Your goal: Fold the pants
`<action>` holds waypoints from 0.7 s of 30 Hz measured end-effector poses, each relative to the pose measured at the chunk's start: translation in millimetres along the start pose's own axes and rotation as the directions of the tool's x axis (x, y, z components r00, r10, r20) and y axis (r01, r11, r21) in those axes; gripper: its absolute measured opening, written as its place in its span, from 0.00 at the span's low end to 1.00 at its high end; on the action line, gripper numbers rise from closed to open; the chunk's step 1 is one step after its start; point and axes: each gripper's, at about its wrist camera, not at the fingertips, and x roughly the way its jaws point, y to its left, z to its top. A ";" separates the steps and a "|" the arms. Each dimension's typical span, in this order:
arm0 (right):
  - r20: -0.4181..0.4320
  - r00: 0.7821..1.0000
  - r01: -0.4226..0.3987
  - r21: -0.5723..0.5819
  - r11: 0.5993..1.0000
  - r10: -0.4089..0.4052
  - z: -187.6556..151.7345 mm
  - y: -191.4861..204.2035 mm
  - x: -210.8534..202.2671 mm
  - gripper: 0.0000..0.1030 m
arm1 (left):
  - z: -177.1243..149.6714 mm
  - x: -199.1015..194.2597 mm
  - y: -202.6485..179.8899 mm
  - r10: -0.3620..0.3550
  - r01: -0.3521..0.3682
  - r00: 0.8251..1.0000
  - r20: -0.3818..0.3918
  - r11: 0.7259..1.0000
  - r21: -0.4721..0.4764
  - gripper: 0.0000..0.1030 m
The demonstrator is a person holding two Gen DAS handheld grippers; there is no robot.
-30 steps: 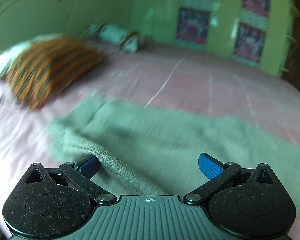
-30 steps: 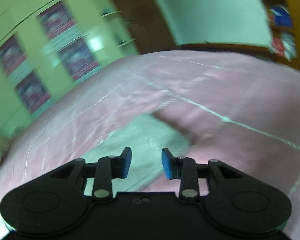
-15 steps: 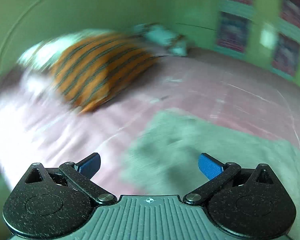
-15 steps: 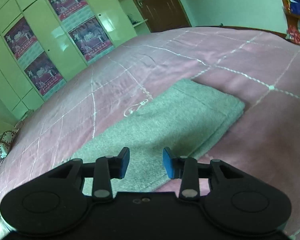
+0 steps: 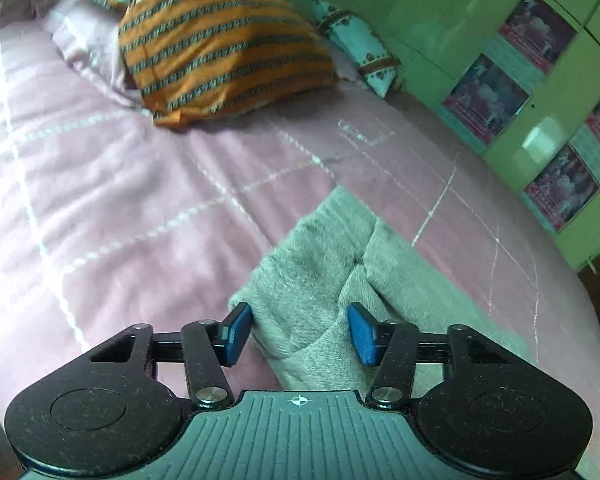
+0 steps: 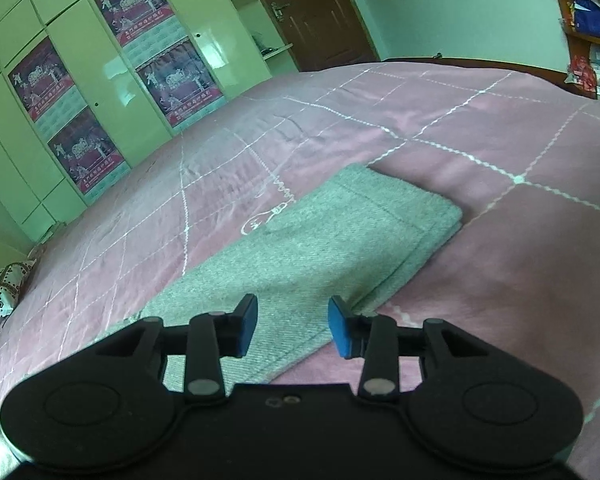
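Observation:
Grey-green pants point(image 6: 320, 240) lie folded lengthwise as a long strip on the pink quilted bed. In the right wrist view my right gripper point(image 6: 292, 330) is open just above the strip's near edge, with the far squared end ahead of it. In the left wrist view the other end of the pants point(image 5: 324, 264) is rumpled and bunched. My left gripper point(image 5: 298, 332) is open with a raised fold of that cloth between its blue pads point(image 5: 362, 334), which stand apart from it.
An orange striped pillow point(image 5: 224, 48) and a pale bolster point(image 5: 360, 56) lie at the head of the bed point(image 5: 100, 184). Green wardrobe doors with posters point(image 6: 100, 92) line the far side. A brown door point(image 6: 312, 12) and a shelf point(image 6: 588, 28) stand beyond the bed.
My left gripper swung left along the pants to their bunched end and its jaws narrowed around a fold. My right gripper steadied over the other end and opened a little.

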 end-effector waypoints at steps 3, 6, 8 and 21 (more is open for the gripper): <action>-0.002 1.000 0.011 0.001 1.000 -0.011 -1.0 -3.5 -1.8 0.31 | -0.9 -10.9 -0.4 0.036 -0.036 0.999 0.034 0.999 0.017 0.53; -0.017 1.000 0.013 0.002 1.000 -0.013 -4.1 -2.7 1.0 0.31 | -1.6 -16.8 0.0 -0.010 0.010 0.999 0.032 1.000 -0.007 0.53; -0.023 1.000 0.007 0.001 1.000 -0.006 -6.4 1.0 2.4 0.31 | -0.5 -16.6 -0.3 -0.029 0.029 0.999 0.014 1.000 -0.011 0.52; -0.031 1.000 0.001 0.002 1.000 -0.001 -9.1 3.8 -2.0 0.34 | 19.4 -40.7 -23.4 -0.256 0.232 0.950 0.180 0.962 0.144 0.23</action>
